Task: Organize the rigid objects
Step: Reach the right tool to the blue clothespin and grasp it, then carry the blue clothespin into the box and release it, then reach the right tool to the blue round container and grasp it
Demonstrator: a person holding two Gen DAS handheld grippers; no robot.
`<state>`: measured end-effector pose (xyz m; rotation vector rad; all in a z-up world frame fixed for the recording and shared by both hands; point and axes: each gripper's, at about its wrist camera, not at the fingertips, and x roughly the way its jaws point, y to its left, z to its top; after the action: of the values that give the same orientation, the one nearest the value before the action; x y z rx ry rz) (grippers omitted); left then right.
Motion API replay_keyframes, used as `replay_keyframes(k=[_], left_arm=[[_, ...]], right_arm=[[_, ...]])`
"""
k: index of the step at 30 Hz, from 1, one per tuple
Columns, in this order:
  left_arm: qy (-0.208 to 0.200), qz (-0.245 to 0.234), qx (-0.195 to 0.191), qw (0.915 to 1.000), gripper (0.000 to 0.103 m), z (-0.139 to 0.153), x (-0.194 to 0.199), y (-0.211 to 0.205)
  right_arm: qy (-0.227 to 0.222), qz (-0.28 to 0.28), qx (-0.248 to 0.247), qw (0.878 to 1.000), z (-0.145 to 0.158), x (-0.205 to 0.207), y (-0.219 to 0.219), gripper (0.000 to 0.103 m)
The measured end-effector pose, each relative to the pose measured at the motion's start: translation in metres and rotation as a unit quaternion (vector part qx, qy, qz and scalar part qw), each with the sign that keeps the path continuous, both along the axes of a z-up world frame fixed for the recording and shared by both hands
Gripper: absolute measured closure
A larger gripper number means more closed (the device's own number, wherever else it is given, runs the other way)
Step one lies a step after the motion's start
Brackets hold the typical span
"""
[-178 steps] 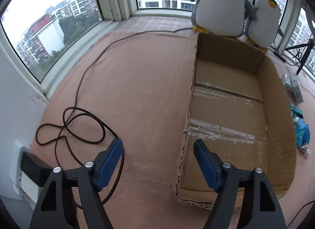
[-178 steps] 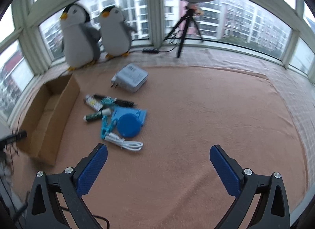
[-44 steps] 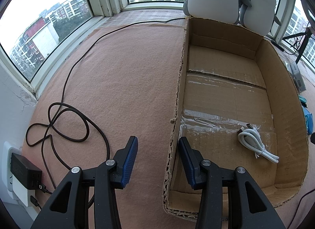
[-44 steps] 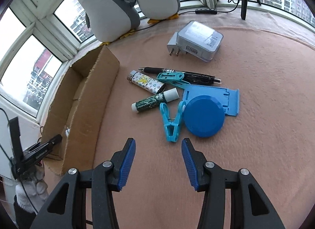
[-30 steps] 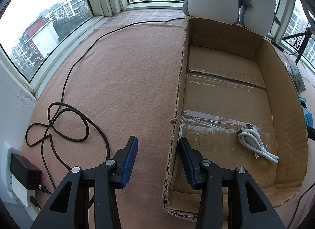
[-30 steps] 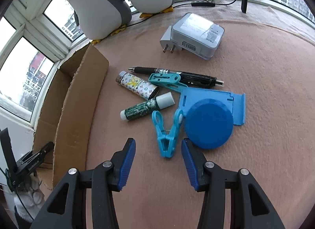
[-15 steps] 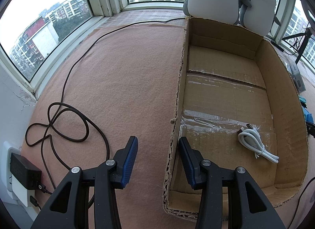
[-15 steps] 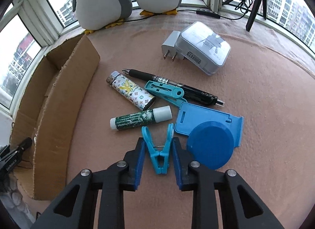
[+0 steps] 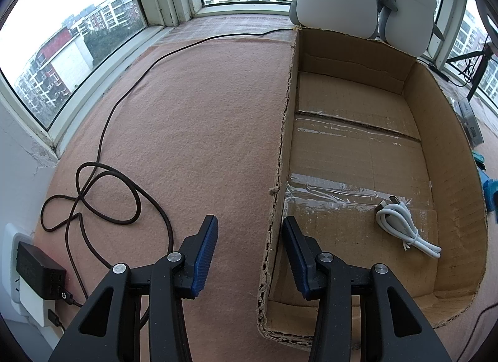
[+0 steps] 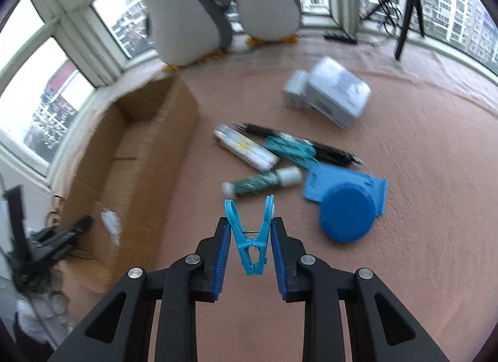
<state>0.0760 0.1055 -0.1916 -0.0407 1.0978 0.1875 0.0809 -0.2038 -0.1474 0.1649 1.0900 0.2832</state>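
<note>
Lifted since the earlier frame, the blue clothespin (image 10: 252, 237) was clenched in the right gripper (image 10: 250, 245), whose jaws had just closed; the left gripper (image 9: 249, 250), shut, straddled the cardboard box (image 9: 281, 175) wall. Next, probably, carrying it leftward into that box.

Count of items present. Plush penguins (image 10: 186, 19): two. Cardboard box (image 9: 448, 175): one, holding one coiled white cable (image 9: 404, 231). Clothes pegs: two, one light blue (image 10: 252, 237), one teal (image 10: 289, 148). Pen (image 10: 330, 150): one. Patterned tube (image 10: 246, 147): one. Green stick with white cap (image 10: 261, 183): one. Blue round-fronted plastic piece (image 10: 347, 206): one. Grey plug adapter (image 10: 333, 97): one. Tripod (image 10: 404, 3): one. Black cable (image 9: 102, 193) on the carpet: one.
</note>
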Motion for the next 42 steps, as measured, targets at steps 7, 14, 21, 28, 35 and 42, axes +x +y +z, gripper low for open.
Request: replay_keyframes(k=[7,14,21,28,35,42], left_arm=[[0.0,0.0,0.0,1.0,0.056,0.0,0.0,0.0],[-0.001,0.001,0.0,1.0,0.056,0.0,0.001,-0.001],[-0.001,0.001,-0.001,1.0,0.056,0.0,0.0,0.0],[-0.001,0.001,-0.001,1.0,0.056,0.0,0.0,0.0],[-0.002,0.0,0.001,1.0,0.056,0.0,0.001,-0.001],[-0.002,0.001,0.002,1.0,0.056,-0.001,0.001,-0.001]], right_arm=[[-0.048,0.058,0.017,0.997,0.042,0.0,0.051,0.079],[-0.066,0.111,0.004,0.992,0.049,0.006,0.105,0.079],[-0.065,0.136,-0.018,0.988,0.038,0.014,0.137,0.079],[-0.058,0.145,-0.03,0.987,0.03,0.021,0.15,0.079],[-0.062,0.149,-0.039,0.986,0.028,0.021,0.157,0.069],[-0.071,0.146,-0.04,0.986,0.031,0.019,0.155,0.042]])
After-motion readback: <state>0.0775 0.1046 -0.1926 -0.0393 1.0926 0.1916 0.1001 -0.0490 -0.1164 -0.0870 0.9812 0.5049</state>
